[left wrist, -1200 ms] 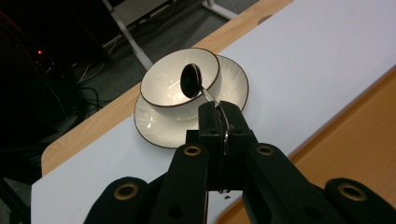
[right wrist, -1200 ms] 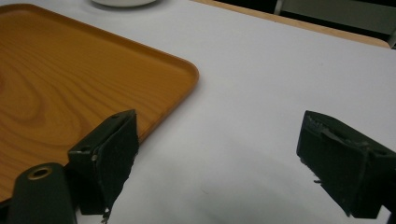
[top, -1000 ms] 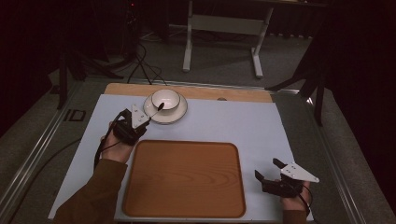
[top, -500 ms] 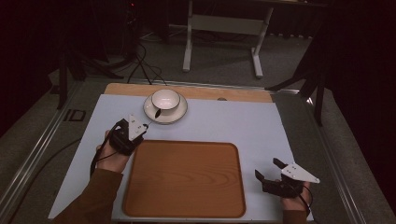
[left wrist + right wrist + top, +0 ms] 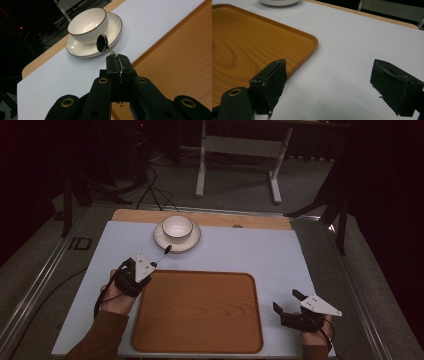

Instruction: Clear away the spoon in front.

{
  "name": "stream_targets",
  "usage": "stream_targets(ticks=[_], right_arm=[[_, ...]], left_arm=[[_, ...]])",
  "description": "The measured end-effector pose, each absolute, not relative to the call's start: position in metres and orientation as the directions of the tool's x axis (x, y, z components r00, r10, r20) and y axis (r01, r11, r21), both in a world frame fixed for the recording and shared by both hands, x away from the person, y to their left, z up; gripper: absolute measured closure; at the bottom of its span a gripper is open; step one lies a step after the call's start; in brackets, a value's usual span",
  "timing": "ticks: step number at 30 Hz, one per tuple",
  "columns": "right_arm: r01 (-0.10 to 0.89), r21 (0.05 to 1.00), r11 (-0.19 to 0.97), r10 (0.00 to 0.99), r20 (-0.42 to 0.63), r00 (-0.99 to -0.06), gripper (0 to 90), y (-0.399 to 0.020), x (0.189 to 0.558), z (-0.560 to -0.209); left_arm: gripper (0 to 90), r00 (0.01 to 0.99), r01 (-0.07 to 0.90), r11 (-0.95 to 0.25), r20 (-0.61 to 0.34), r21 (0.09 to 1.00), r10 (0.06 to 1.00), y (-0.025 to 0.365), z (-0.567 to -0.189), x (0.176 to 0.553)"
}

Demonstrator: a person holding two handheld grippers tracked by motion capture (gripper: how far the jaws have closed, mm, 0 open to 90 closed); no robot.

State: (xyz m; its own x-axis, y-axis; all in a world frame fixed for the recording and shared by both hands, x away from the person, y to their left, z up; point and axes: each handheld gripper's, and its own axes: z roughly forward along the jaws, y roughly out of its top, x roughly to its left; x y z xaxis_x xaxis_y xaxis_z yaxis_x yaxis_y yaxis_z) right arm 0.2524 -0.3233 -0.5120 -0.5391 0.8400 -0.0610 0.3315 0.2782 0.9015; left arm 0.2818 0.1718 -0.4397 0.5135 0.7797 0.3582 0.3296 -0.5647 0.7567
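Observation:
A white bowl point(image 5: 177, 227) stands on a white saucer point(image 5: 189, 242) at the far middle of the table; both also show in the left gripper view, bowl point(image 5: 88, 25) on saucer point(image 5: 113, 27). My left gripper point(image 5: 152, 264) is shut on the handle of a small dark metal spoon point(image 5: 165, 251), by the tray's far left corner. In the left gripper view the spoon point(image 5: 102, 43) sticks out past the pinched jaws of the gripper point(image 5: 118, 65), its bowl near the saucer's rim. My right gripper point(image 5: 288, 301) rests open at the tray's right, jaws wide apart point(image 5: 329, 82) with nothing between.
A wooden tray point(image 5: 198, 312) lies bare at the near middle of the pale blue table mat point(image 5: 260, 255). In the right gripper view the tray's corner point(image 5: 249, 42) lies to the left. Beyond the table's far edge are a stand's legs point(image 5: 239, 165) and cables on the floor.
My left hand has drawn back from the saucer toward the near left, carrying the spoon with it. The right hand has not moved.

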Motion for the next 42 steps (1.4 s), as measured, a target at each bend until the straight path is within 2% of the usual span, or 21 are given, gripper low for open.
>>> stream_targets(ticks=[21, 34, 42], right_arm=[[0.334, 0.901, 0.275, 0.844, -0.059, -0.534, 13.5, -0.324, 0.252, -0.512], [0.335, 0.900, 0.277, 0.842, -0.060, -0.536, 13.5, -0.323, 0.253, -0.512], [0.335, 0.900, 0.277, 0.842, -0.060, -0.536, 13.5, -0.323, 0.253, -0.512]], left_arm=[[89.2, 0.518, 0.360, -0.574, 0.354, 0.736, 0.779, 0.180, -0.467, 0.262], [89.1, 0.519, 0.357, -0.568, 0.348, 0.741, 0.781, 0.186, -0.468, 0.234], [89.0, 0.529, 0.348, -0.601, 0.380, 0.719, 0.759, 0.182, -0.471, 0.225]])
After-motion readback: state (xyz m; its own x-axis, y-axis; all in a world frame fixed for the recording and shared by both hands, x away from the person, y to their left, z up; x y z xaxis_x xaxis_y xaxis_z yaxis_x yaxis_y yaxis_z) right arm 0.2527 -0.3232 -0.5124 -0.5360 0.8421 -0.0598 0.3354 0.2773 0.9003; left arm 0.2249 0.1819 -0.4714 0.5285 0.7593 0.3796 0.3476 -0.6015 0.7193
